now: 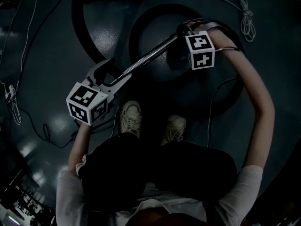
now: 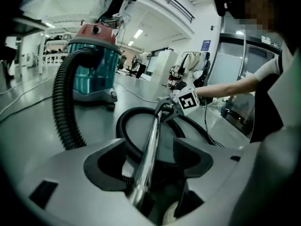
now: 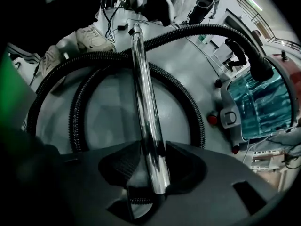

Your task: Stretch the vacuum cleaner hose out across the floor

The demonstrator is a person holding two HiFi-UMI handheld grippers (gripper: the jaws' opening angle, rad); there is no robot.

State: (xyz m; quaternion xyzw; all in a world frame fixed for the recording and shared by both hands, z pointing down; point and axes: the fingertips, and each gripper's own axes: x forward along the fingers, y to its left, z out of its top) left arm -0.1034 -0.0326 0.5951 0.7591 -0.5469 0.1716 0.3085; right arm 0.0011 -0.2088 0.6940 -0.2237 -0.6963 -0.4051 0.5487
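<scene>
Where the right tool (image 3: 150, 166) pinches the chrome tube (image 3: 143, 93) near one end, the left tool (image 2: 153, 159) stands spread, with the tube passing unclamped between its pads. Black ribbed hose (image 2: 63, 107) lies coiled in loops on the floor (image 2: 28, 126) beneath the tube, one end rising to the teal vacuum cleaner (image 2: 94, 65).

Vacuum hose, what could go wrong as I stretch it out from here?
Only the right gripper clamps the shiny metal tube; the left gripper holds its jaws apart around it, so the tube could swing or slip. The black ribbed hose loops close by the pale shoes and might catch a foot. The hose is plugged into the teal vacuum canister, which a hard pull may drag.
</scene>
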